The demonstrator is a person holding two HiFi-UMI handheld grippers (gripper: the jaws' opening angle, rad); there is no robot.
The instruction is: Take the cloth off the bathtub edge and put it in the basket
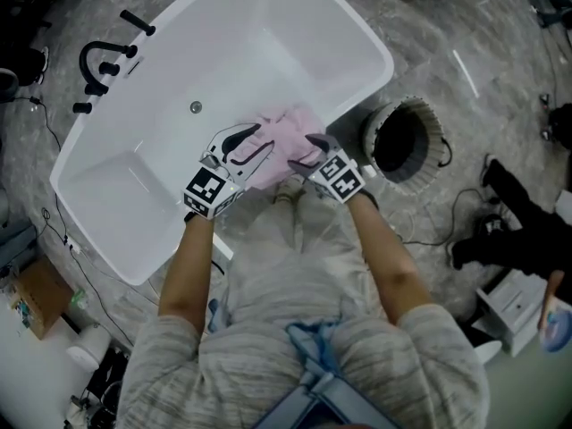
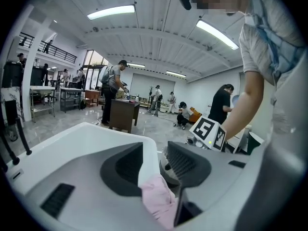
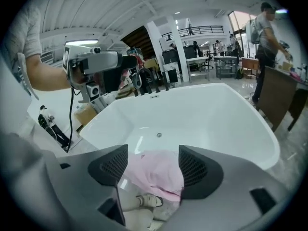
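One cloth (image 1: 288, 132): pink, soft, crumpled; draped over the near edge of the bathtub (image 1: 268, 34).
One bathtub: white, glossy, rounded oblong, hard shell.
One basket (image 1: 409, 141): round, ribbed wall, dark inside; on the floor just beside the bathtub.
Two claws: left claw (image 1: 255, 143) jaws apart, bathtub edge and cloth between them; right claw (image 1: 308, 150) jaws apart, cloth between them, not gripped.

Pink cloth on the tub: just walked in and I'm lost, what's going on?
A person at the white bathtub holds a tool in each hand. Both the left tool and the right tool are at the pink cloth draped over the tub's near edge, jaws apart with cloth between them, not clamped yet. The basket stands on the floor beside the tub.
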